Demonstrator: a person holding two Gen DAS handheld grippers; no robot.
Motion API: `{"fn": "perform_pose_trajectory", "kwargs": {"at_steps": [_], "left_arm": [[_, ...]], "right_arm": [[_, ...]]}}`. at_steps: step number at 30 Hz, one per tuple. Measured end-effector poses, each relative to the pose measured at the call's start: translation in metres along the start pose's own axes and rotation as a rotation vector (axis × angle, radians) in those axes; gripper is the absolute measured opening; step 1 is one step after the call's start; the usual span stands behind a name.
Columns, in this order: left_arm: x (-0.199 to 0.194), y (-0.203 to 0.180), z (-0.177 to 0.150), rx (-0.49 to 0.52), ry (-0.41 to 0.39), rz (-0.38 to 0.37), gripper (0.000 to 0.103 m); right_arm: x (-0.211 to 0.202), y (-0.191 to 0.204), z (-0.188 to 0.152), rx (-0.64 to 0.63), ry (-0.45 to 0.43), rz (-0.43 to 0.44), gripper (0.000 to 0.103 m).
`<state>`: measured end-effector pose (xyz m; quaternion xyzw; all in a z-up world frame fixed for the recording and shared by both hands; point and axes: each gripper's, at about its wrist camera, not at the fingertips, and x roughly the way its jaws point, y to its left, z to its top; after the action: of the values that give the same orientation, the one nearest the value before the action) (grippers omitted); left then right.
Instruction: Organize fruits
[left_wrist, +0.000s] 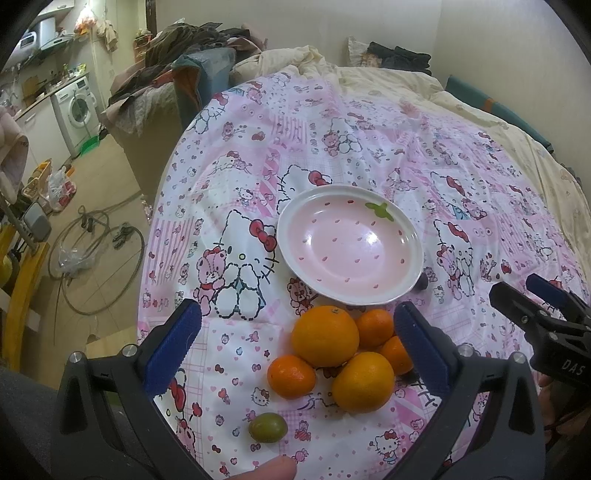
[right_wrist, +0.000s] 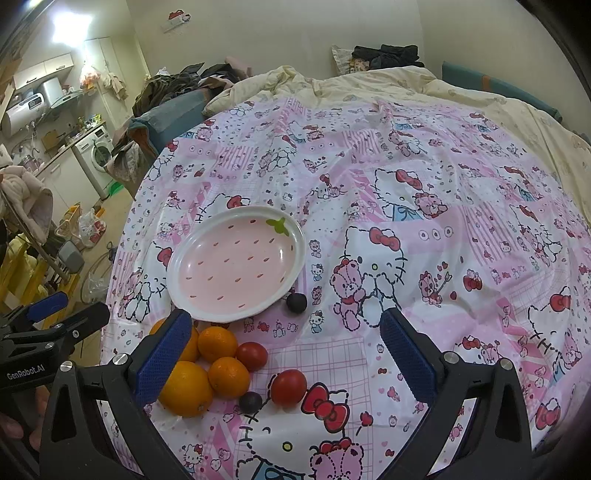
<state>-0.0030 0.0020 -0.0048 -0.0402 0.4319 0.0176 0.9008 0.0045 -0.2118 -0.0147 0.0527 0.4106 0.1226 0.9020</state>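
A: At lower centre, the oranges (left_wrist: 325, 334) cluster just below the empty plate (left_wrist: 402, 291); both grippers hang released.

B: Then centre the left gripper (left_wrist: 295, 343) over one orange, clamping gently.

**Fruit clustered at the near rim of a plate on a cloth-covered bed**

A plate (right_wrist: 236, 266) sits on the tablecloth (right_wrist: 369, 184), with a heap of oranges (right_wrist: 221, 354) just in front of it. Two tomatoes (right_wrist: 288, 386) lie to the right of the heap, a grape (right_wrist: 250, 401) between them and the oranges. Another grape (right_wrist: 296, 302) rests at the plate's right edge. An olive-like fruit (left_wrist: 267, 427) lies nearest, apart from the heap.
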Motion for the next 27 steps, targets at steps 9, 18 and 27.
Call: {"fn": "perform_pose_trajectory", "kwargs": {"at_steps": [9, 18, 27], "left_arm": [[0.0016, -0.0023, 0.0009, 0.004, -0.006, 0.004, 0.103], [0.0024, -0.0017, -0.0003, 0.007, -0.008, 0.006, 0.103], [0.0025, -0.002, 0.0003, 0.008, -0.006, 0.005, 0.103]], "right_arm": [[0.0007, -0.0001, 0.0, 0.004, 0.004, 0.001, 0.103], [0.0011, -0.0001, -0.0003, 0.004, 0.007, 0.005, 0.103], [0.0029, 0.0013, -0.0013, 0.001, 0.009, 0.004, 0.103]]}}
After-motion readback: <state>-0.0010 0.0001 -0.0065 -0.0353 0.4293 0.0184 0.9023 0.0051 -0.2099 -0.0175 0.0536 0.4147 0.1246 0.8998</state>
